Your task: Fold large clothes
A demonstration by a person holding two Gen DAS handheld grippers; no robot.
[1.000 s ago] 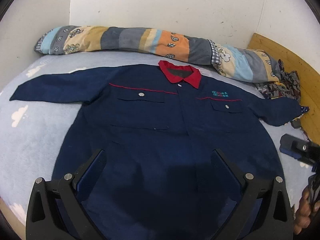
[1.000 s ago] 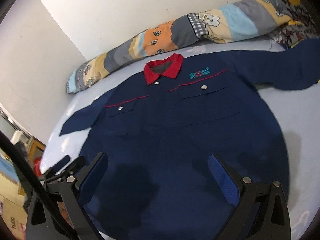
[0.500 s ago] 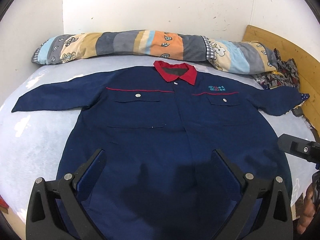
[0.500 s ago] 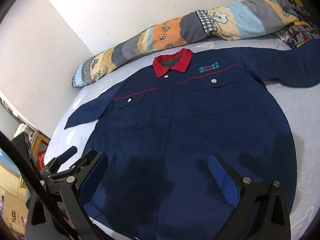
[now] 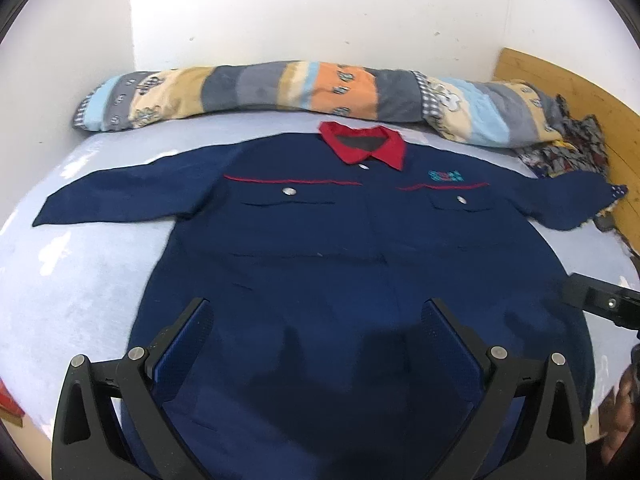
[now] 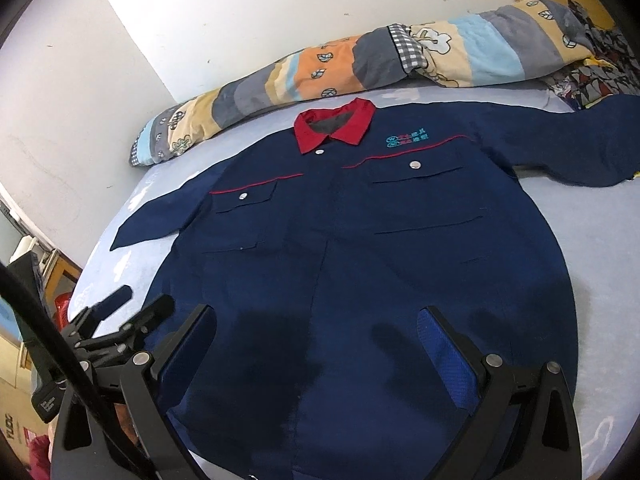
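Progress: zero folds, as far as I can judge. Navy work jacket (image 5: 320, 264) lies flat, front up, on the bed (image 5: 80, 280), straight ahead of both tools. Red collar (image 5: 362, 146) at the far end, hem nearest the tools. Front looks closed, body smooth, no visible creases or doubled layers.

Both sleeves fully out to the sides. Left sleeve (image 5: 120, 196) runs far-left of the left tool. Right sleeve (image 6: 576, 144) runs far-right of the right tool, its cuff end reaching the patterned cloth heap (image 5: 568, 148) by the wooden headboard (image 5: 568, 92).

Left tool (image 5: 318, 320): spread wide, nothing between the fingers, hanging over the hem area, slightly left of the placket. Right tool (image 6: 316, 324): also spread wide, empty, over the hem. Contact with the fabric: none visible from either view.

Rolled patchwork quilt (image 5: 280, 88) lies beyond the collar, against the wall, apart from the jacket.

Left to do, my read: everything. Sleeves in across the body, sides in, then hem up toward the collar. Layout looks done, so this is the start of the first fold.

Watch item: right cuff is close to the cloth heap and could drag it.
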